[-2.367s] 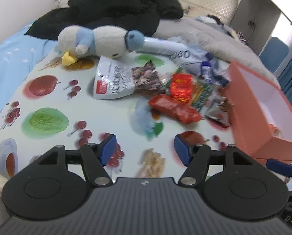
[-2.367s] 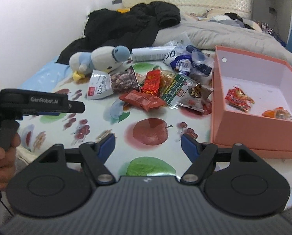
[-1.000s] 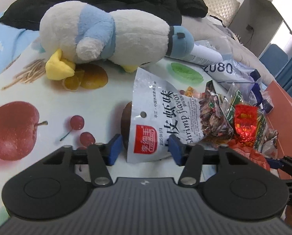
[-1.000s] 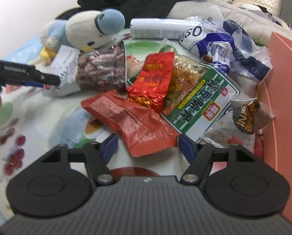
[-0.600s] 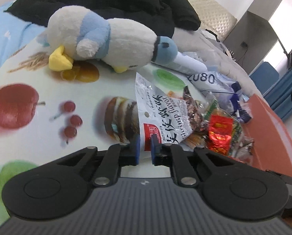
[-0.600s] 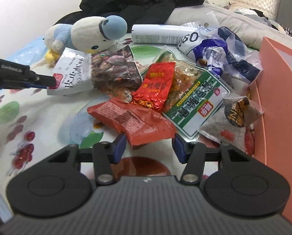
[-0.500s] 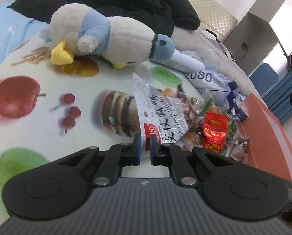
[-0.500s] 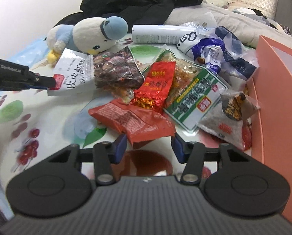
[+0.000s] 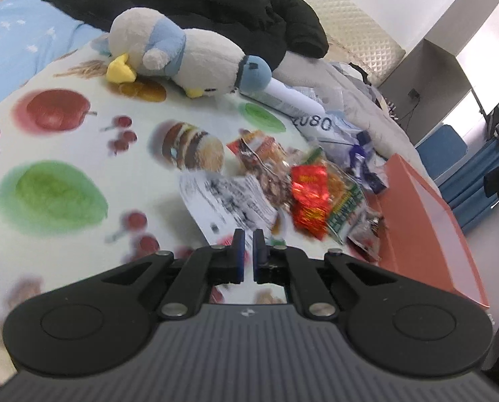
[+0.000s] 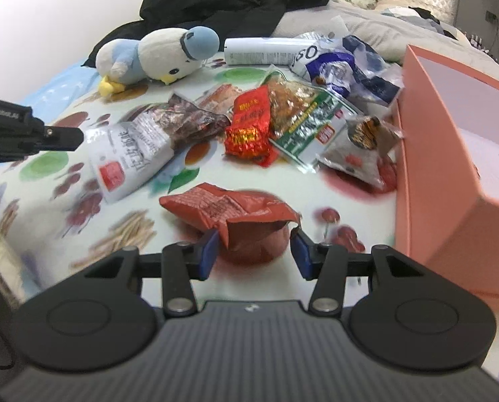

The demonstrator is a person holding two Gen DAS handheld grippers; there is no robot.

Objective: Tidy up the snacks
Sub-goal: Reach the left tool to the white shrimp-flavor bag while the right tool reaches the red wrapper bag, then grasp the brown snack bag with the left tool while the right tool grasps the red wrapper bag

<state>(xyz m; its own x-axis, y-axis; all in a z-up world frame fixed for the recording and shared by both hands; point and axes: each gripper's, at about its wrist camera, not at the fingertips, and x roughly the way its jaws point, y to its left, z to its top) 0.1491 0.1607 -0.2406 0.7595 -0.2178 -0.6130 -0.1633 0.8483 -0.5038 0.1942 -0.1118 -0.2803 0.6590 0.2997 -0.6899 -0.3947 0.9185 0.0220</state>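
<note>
Snacks (image 10: 282, 114) lay in a heap near the far right corner of the fruit-print cloth (image 10: 132, 234), just beside the pink box (image 10: 433, 154) that stood at the cloth's right edge. Two bags had been picked out of the heap.

The left gripper (image 9: 246, 251) had its jaws squeezed together on the near edge of the white bag (image 9: 229, 201). The right gripper (image 10: 256, 248) had its jaws pressed on both sides of the crumpled end of the red bag (image 10: 229, 207) – a wide grip, not a tight pinch. The red bag sat near the front edge of the cloth.

This looked like the carrying step: both bags were caught and not yet in the box. The next move would likely be to swing each bag over the box's wall, then let go. The red bag's hold looked loose, so it might slip.

Some things were hard to see. The white bag was smeared with blur in the left view. Whether either bag had left the cloth could not be told. Most of the inside of the box was cut off – only a bit of orange showed at its edge.
</note>
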